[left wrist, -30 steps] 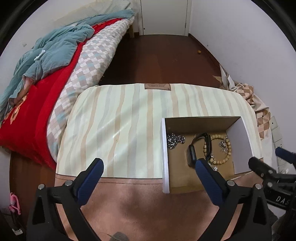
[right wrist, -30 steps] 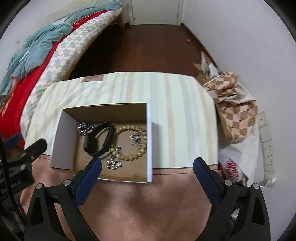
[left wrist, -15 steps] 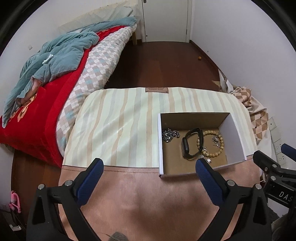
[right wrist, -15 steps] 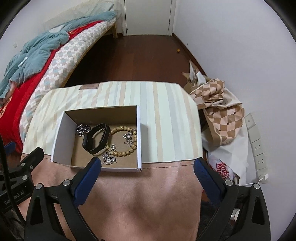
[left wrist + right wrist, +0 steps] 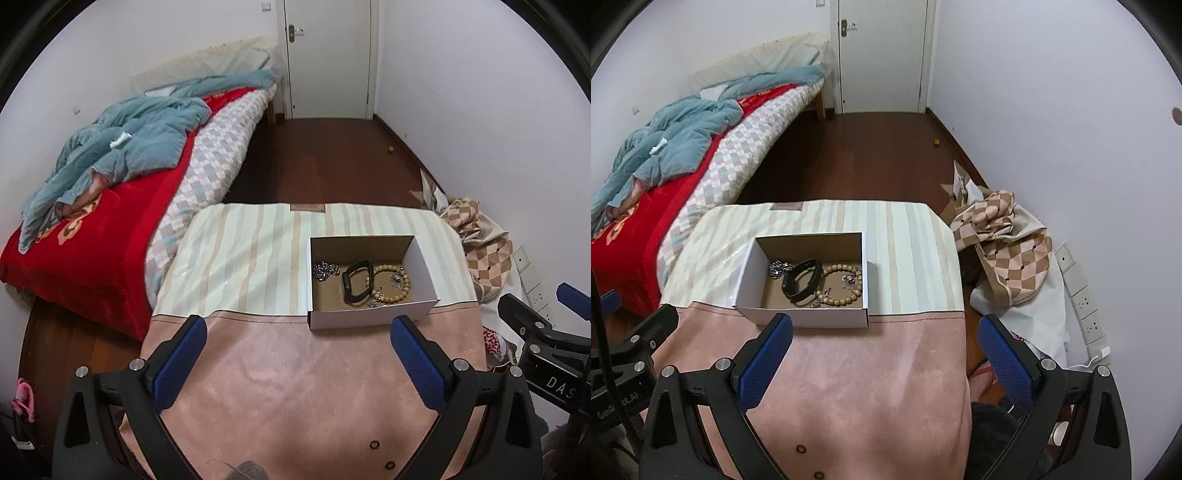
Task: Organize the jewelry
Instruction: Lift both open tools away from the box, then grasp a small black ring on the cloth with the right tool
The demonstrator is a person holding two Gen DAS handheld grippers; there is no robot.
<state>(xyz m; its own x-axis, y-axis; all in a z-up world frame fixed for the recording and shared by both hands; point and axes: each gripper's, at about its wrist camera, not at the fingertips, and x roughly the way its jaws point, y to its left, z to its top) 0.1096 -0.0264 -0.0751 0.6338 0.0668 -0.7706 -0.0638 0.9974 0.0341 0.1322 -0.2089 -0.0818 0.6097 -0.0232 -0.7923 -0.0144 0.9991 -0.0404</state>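
A white cardboard box [image 5: 369, 318] [image 5: 809, 319] stands on the cloth-covered table. Inside lie a black wristband [image 5: 355, 282] [image 5: 799, 280], a wooden bead bracelet [image 5: 395, 286] [image 5: 846, 286] and silver chain pieces [image 5: 325, 269] [image 5: 778, 266]. My left gripper [image 5: 299, 360] is open and empty, held back above the pink cloth in front of the box. My right gripper [image 5: 884, 358] is open and empty, also back from the box. Two small dark rings [image 5: 375, 445] [image 5: 800, 449] lie on the pink cloth near me.
The table has a striped cloth [image 5: 251, 258] at the back and pink cloth [image 5: 295, 387] in front. A bed with red and teal covers [image 5: 110, 192] stands left. A checked bag [image 5: 1008, 251] and wall sockets [image 5: 1086, 306] are right. Dark wooden floor leads to a door [image 5: 328, 59].
Both grippers have pulled back and up from the box, so the box looks smaller and farther. Both stay open and empty. The jewelry in the box has not moved.
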